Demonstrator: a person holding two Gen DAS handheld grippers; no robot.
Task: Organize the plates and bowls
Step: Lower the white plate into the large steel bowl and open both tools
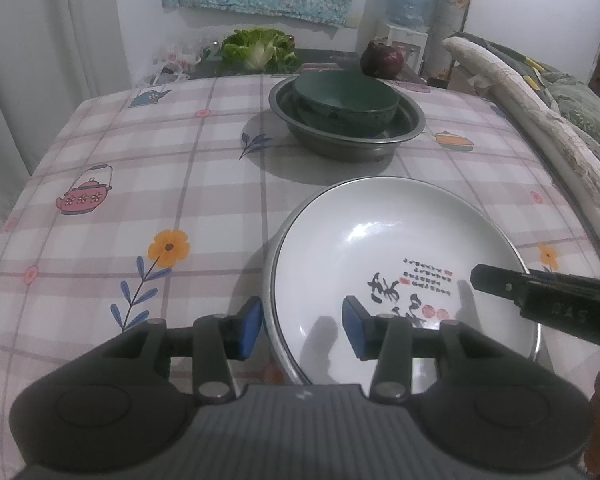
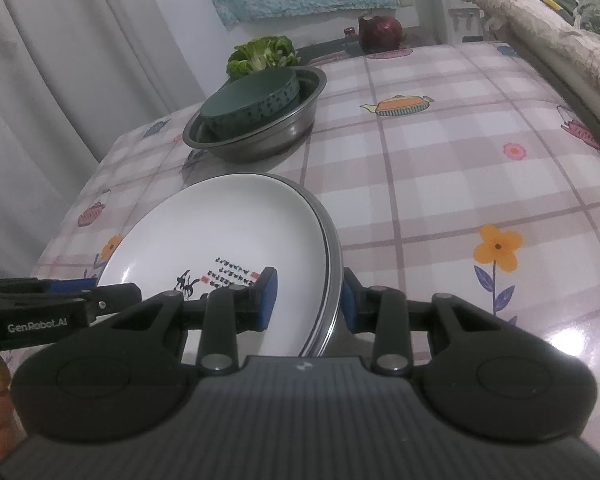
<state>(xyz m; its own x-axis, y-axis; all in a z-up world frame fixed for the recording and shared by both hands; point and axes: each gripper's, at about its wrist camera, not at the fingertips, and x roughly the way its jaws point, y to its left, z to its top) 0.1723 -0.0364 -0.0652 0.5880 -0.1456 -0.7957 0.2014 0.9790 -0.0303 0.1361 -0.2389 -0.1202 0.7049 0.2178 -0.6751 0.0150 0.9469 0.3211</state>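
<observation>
A checked tablecloth (image 1: 100,152) printed with teapots and flowers covers the table, with a pale curtain behind it and greens and a dark red vegetable at the far end. Just ahead of both your tongs lies the white plate (image 1: 380,240), nested on a metal-rimmed plate (image 2: 334,256) beneath it, so the pair forms one low stack. Your left gripper (image 1: 304,330) straddles the stack's left rim, one blue pad outside the edge and one over the white face; your right gripper (image 2: 309,302) does the same on the right rim. Each pair of jaws stands partly closed around the rim, yet a gap shows beside the pads, so you cannot call either a firm clench; they look released but in place. Taking the stack from opposite sides makes sense: two wide, shallow plates would tip from a single edge hold. Farther ahead of the tongs, well apart from the plates, the green bowl (image 1: 346,98) sits inside the steel basin (image 1: 296,128), bowls gathered with bowls. The plates probably still need lifting to their own spot.
</observation>
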